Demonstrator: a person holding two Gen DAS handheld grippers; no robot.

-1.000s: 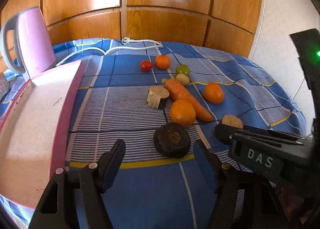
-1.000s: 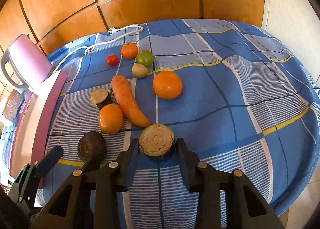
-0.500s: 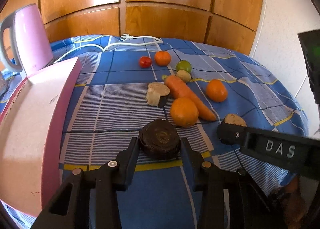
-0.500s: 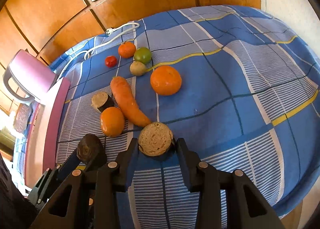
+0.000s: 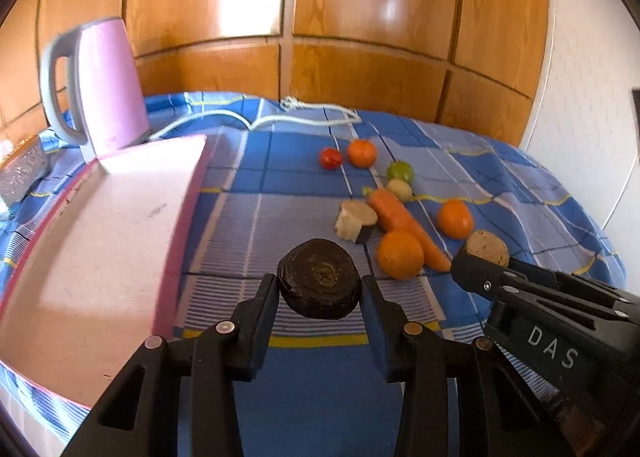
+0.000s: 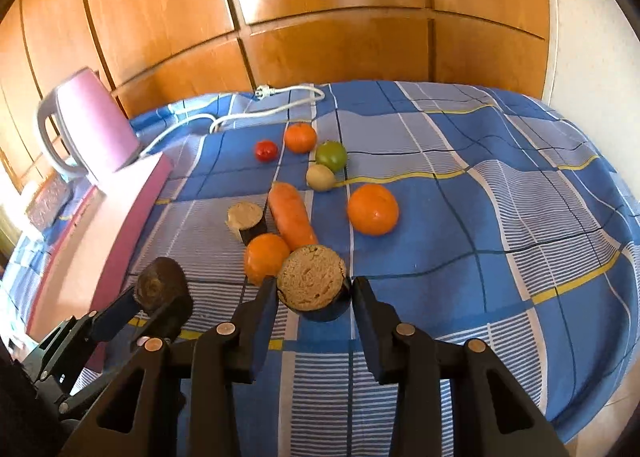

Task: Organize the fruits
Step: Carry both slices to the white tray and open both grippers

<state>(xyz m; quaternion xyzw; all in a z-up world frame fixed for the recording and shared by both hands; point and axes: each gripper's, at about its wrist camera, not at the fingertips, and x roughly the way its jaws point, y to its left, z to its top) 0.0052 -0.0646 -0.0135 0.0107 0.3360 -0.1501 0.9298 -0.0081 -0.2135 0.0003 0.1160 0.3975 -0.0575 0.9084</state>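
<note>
While both grippers hold a piece clear of the cloth (image 6: 500,217), the step looks like carrying each to the pink tray (image 5: 100,257). Left gripper (image 5: 320,293): jaws clamped on the dark round piece (image 5: 319,283), just right of the tray's edge. Right gripper (image 6: 314,293): jaws clamped on the tan-faced stub (image 6: 312,283), above the near orange (image 6: 266,257) and carrot (image 6: 292,217). Advice: keep both clamps firm and level; move left piece first, over the tray rim; bring the right in after so the tools don't collide. Remaining fruit sits grouped mid-cloth; kettle (image 5: 100,85) stands behind the tray.
</note>
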